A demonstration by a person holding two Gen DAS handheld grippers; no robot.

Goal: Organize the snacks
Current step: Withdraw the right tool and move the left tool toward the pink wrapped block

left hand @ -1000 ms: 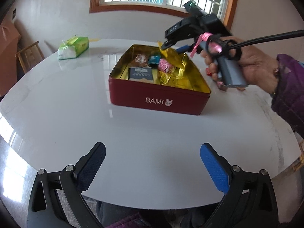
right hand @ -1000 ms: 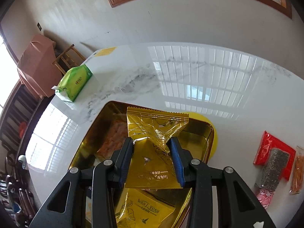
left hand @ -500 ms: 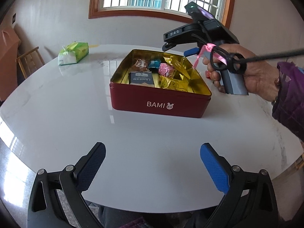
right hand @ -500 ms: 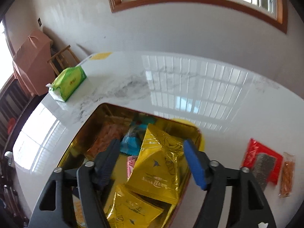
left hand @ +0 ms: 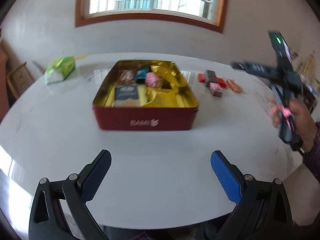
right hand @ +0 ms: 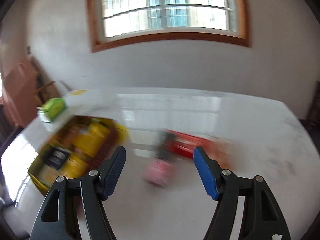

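A red tin [left hand: 146, 118] with a gold inside stands mid-table and holds several snacks, among them gold packets [left hand: 164, 80]. It also shows blurred in the right wrist view [right hand: 76, 152]. Loose snacks [left hand: 217, 83] lie on the table right of the tin: a red packet [right hand: 184, 146], a pink one [right hand: 158, 172] and an orange one. My left gripper [left hand: 161, 172] is open and empty over the near table. My right gripper [right hand: 160, 170] is open and empty, above the loose snacks; its body [left hand: 284, 84] shows at the right of the left wrist view.
A green tissue pack [left hand: 60, 70] lies at the far left of the white round table [left hand: 160, 144]. A wooden chair [left hand: 16, 76] and a brown cabinet [right hand: 16, 92] stand beyond the table's left edge. A window is in the far wall.
My right gripper opened and dropped the gold packet into the tin. It then swung away to the right, towards the loose snacks. The left gripper stayed open.
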